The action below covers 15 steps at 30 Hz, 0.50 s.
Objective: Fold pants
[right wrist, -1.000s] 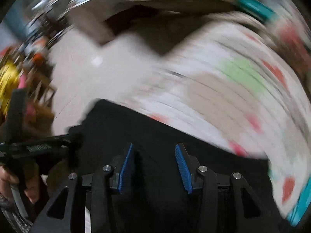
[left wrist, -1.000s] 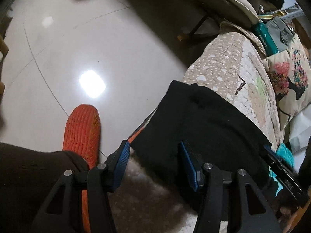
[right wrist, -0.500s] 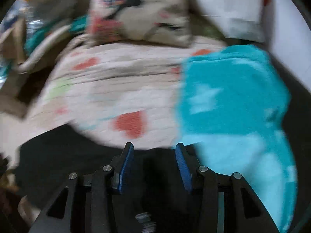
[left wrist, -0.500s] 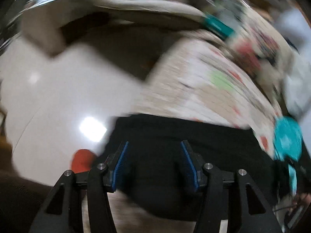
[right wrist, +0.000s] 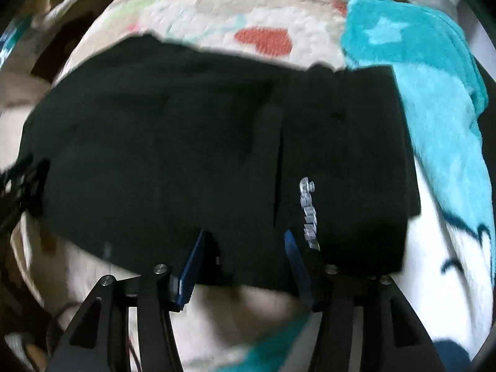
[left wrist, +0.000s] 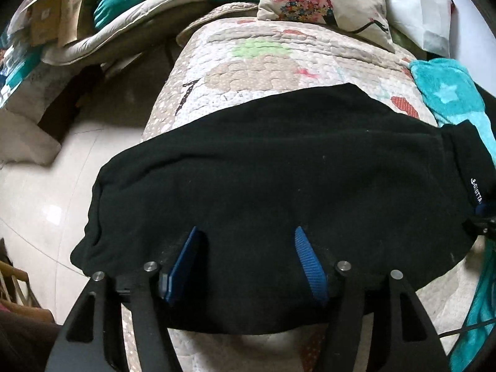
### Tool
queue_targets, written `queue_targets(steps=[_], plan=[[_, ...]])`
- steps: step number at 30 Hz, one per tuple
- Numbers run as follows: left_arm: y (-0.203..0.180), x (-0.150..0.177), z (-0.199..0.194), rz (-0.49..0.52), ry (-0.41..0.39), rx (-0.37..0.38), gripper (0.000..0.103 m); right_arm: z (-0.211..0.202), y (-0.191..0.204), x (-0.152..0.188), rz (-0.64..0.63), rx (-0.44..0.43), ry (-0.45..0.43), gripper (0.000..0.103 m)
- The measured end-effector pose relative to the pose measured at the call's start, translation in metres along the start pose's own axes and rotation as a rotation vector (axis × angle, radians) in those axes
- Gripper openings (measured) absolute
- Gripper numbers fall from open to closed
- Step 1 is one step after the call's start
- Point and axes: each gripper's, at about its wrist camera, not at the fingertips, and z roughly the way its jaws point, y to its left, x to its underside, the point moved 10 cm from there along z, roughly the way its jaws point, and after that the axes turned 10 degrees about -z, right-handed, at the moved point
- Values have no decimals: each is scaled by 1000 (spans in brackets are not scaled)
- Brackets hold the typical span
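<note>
step: releasing folded black fleece pants [left wrist: 279, 167] on quilted sofa cover [left wrist: 248, 62] | left claw [left wrist: 245, 263], right claw [right wrist: 245, 260]: spreading, pinching nothing | lift straight, without dragging near edge

— What can't you make out?
— My right view is smeared; the white lettering [right wrist: 308, 214] on the pants [right wrist: 192, 142] is unreadable.
— And left?
— The pants hide my fingertips [left wrist: 190, 238], and the teal blanket [left wrist: 449, 93] runs off-frame.

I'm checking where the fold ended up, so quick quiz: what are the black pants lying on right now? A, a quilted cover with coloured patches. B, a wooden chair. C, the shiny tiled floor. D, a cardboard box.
A: the black pants lie spread across the quilted cover, with its green and red patches showing beyond them.
</note>
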Motion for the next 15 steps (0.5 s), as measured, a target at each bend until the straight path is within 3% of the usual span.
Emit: queue_targets(steps=[3,8,10,11,13,15], plan=[[-3,4,-1,6,8,11,64,-25,4,-32,7,-38,-114,58],[-12,16,-3,77,20,-10,64,-50,20,-128,-117,-30,-328,57],[-11,18,-4,67,31,1,64,-35,25,-160,-160,-49,-328,53],[-11,18,-4,62,35,5,64,-28,32,-167,-174,-67,-312,39],[-11,19,-4,58,36,10,64,0,50,-181,-186,-132,-237,23],[-11,20,-5,62,32,8,64,23,57,-190,-201,-125,-173,22]])
